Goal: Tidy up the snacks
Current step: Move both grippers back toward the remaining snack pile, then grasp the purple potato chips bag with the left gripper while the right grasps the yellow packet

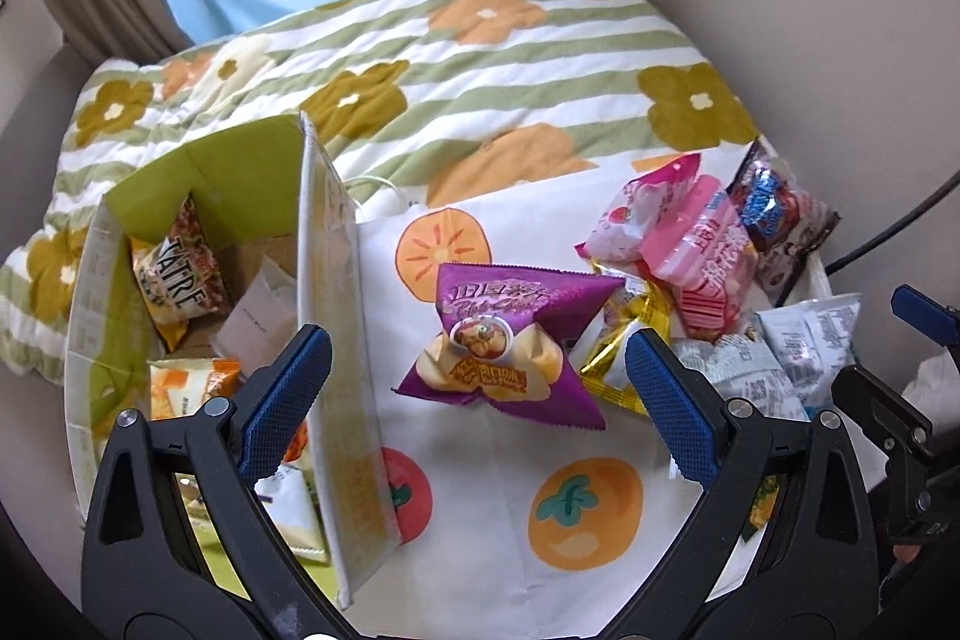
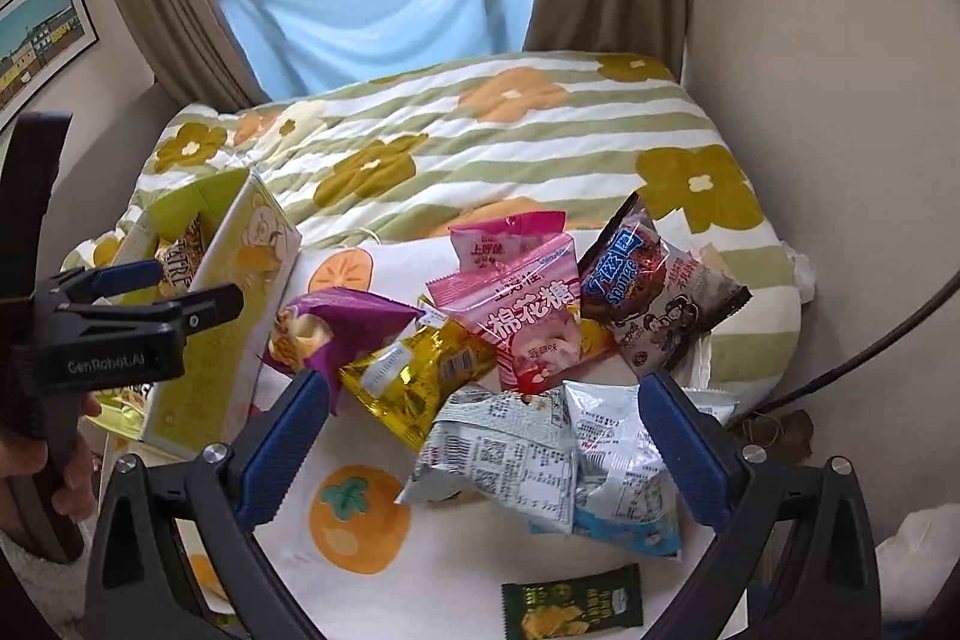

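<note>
A green-lined cardboard box [image 1: 324, 292] stands at the left on a fruit-print cloth [image 1: 492, 490] and holds several snack packs [image 1: 180, 274]. A purple chip bag [image 1: 504, 340] lies just right of the box. My left gripper [image 1: 477, 400] is open and empty above the purple bag. To the right lies a pile: a gold pack [image 2: 414, 376], pink marshmallow bags [image 2: 528, 316], a brown sponge-cake bag [image 2: 654, 304] and white-blue packs [image 2: 540, 454]. My right gripper [image 2: 483, 448] is open and empty over the white-blue packs. The box [image 2: 234, 292] and purple bag [image 2: 336, 328] also show in the right wrist view.
A small dark green pack [image 2: 570, 604] lies near the cloth's front edge. A flowered striped quilt [image 1: 480, 58] covers the bed behind. Walls close in at the right, with a dark cable [image 2: 870, 358]. Curtains and a window are at the back.
</note>
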The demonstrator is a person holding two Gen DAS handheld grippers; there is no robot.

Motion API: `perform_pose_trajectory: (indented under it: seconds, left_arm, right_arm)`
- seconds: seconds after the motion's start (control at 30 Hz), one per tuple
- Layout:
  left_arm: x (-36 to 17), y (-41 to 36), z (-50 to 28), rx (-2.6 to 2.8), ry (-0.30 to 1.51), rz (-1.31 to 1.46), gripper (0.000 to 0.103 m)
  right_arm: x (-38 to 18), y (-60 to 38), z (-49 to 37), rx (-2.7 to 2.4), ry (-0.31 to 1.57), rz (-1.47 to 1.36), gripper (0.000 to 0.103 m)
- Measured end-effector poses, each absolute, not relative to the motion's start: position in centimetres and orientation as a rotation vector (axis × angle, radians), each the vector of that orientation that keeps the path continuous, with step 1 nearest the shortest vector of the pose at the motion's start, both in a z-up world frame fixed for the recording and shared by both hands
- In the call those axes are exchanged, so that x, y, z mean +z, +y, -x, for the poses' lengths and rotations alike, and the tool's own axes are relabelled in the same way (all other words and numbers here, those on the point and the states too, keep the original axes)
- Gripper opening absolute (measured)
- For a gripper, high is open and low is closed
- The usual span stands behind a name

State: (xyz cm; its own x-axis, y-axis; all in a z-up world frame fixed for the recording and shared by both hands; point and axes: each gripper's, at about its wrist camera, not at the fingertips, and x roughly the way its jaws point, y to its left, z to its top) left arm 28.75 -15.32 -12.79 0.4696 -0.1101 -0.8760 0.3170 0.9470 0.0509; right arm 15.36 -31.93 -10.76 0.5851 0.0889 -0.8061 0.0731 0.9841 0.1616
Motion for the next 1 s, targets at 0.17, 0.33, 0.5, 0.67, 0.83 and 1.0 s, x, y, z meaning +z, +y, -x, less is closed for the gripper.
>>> perform_pose_trajectory:
  seconds: [0.17,0.33,0.5,0.67,0.83,1.0]
  left_arm:
    - [-15.4,-17.0,-30.7,-0.239,1.113,-0.292,0.098]
    - [-17.8,-18.1,-32.0,-0.257,1.176,-0.341,0.098]
    - [-20.5,-18.5,-33.6,-0.278,1.235,-0.382,0.098]
    - [-22.5,-18.1,-34.6,-0.271,1.264,-0.392,0.097]
    - [-23.8,-18.5,-34.3,-0.329,1.298,-0.390,0.079]
    - [-24.6,-17.7,-34.2,-0.334,1.307,-0.354,0.071]
  right_arm:
    - [-13.4,-33.1,-17.8,0.112,1.011,-0.247,0.103]
    - [-16.0,-33.6,-19.9,0.158,1.064,-0.359,0.103]
    - [-17.5,-33.0,-21.2,0.149,1.102,-0.408,0.103]
    - [-18.6,-32.7,-22.6,0.122,1.132,-0.456,0.101]
    - [-19.3,-32.0,-24.1,0.131,1.159,-0.489,0.097]
    - [-19.7,-31.2,-25.0,0.128,1.183,-0.485,0.087]
